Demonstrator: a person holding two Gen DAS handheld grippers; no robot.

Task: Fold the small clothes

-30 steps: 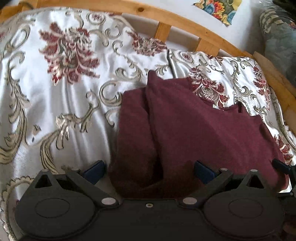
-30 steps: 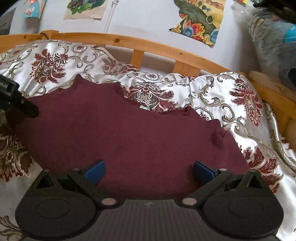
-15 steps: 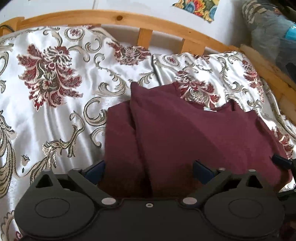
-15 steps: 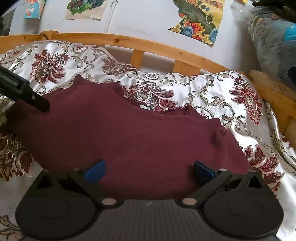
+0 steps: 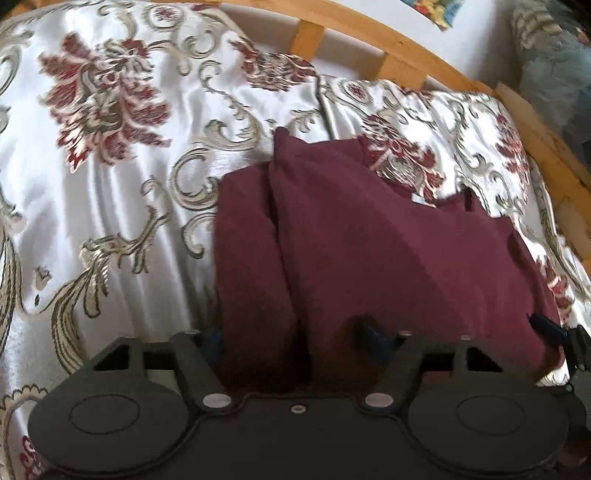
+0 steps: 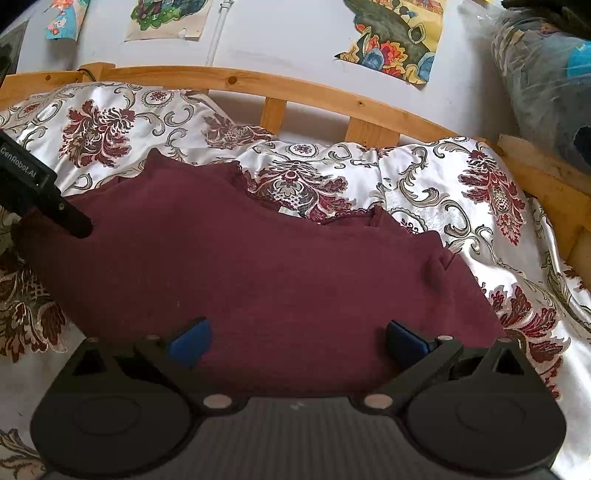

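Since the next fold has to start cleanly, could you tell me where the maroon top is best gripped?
I'd take the maroon top at its near hem, coming in low from the near side. That edge lies flat on the bedspread just ahead of the open right gripper, while the far edge is the curved neckline.

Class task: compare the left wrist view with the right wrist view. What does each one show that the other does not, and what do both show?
Only the left wrist view shows the sleeve folded down the top's left side. Only the right wrist view shows the pictures on the wall and the left gripper from outside, touching the cloth. Both show the maroon top on the flowered bedspread, the wooden bed rail, and open fingers at its near hem.
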